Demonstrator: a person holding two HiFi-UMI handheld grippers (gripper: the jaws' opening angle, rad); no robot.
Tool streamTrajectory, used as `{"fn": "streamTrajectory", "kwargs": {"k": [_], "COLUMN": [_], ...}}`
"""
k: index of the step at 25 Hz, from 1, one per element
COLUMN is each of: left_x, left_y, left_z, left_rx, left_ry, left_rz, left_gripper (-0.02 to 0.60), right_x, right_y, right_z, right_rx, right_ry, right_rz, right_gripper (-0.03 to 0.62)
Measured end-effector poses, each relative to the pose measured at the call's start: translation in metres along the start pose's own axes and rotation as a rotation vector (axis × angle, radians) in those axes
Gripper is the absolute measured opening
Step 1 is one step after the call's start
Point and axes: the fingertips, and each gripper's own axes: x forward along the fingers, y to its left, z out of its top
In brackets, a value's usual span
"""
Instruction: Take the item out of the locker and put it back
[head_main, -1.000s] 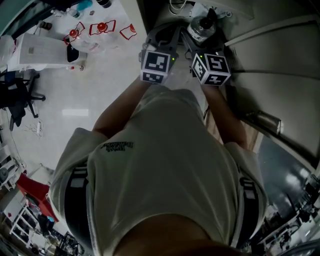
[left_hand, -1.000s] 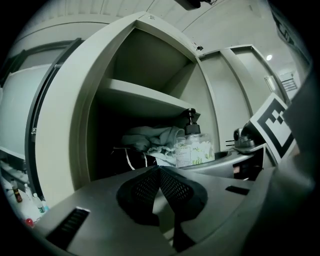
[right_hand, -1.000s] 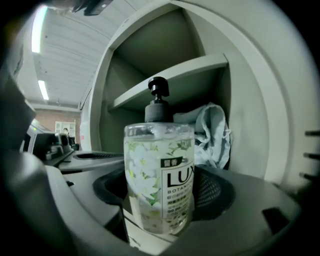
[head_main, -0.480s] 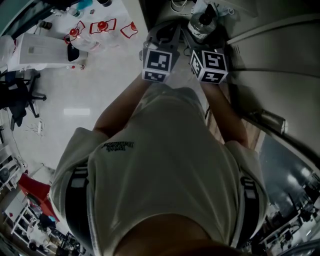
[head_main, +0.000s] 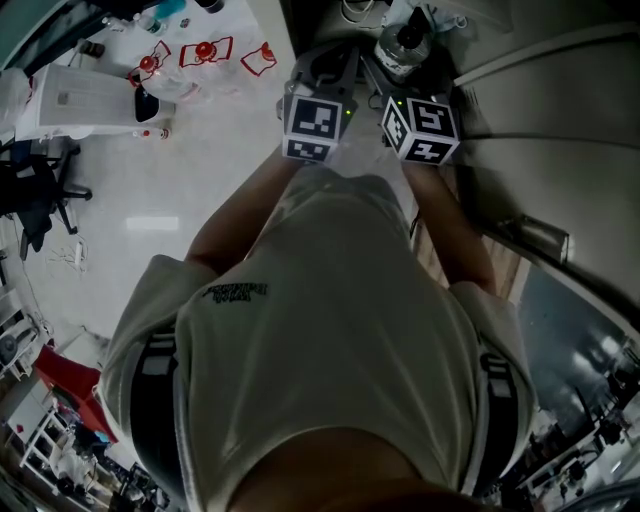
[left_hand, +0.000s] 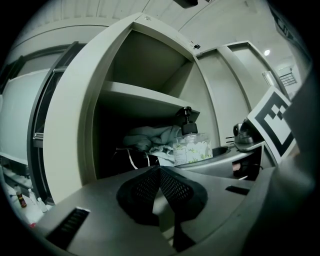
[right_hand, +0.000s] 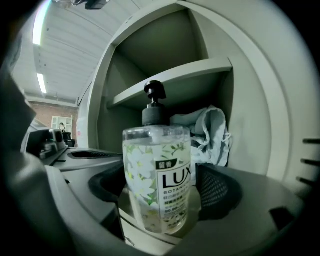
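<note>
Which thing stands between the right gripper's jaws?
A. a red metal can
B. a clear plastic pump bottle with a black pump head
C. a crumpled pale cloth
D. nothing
B: the clear plastic pump bottle with a black pump head stands between the jaws of the right gripper, which have just been opening; the crumpled pale cloth lies behind it.

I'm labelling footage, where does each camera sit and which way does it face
Head view: on the head, facing steeply down; shirt and forearms show.
Left gripper view: on the left gripper, facing the locker; shut jaws show.
Right gripper view: on the right gripper, facing the locker; jaws have just been opening, bottle between.
Both gripper views share the bottle.
</note>
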Motion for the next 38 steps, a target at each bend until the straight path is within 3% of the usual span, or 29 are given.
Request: {"fn": "streamTrajectory", "kwargs": {"k": [10,20,29,31,36,38], "left_x": [-0.014,-0.044,-0.078,-0.086,-0.104,-0.110], "left_y": [-0.003,-0.008,-0.030,-0.035,-0.043,-0.046], "left_z": [0.027,0.084,0.148,0.161,0.176,0.179], "left_rx": [0.015,0.019,0.006,0.012,0.056,0.060], "left_ry": [-0.020,-0.042,-0.090,-0.102,-0.114,-0.121], "left_rz": [0.007,0.025,0.018,0.008,0.005,0.006], "left_gripper": [0.014,0.014,0.014,0.014,0.015,0.015], "right_x": [-0.022,-0.076,-0.140,-0.154,-0.171,-0.177], "right_y": [0.004,0.015,0.025,0.023,0.028,0.026], "right_z": [0.033,0.103,0.169,0.179,0.179,0.177], "right_rx": [-0.017,-0.021,-0.054,-0.053,-0.059,-0.058], "right_ry": [-0.037,-0.112,-0.194,-0.211,-0.215,-0.218], "right_rz": [0.004,0.039,0.096,0.094,0.122,0.123], "right_gripper": [0.435,0.433,0.336,0.280,0.276,0.231]}}
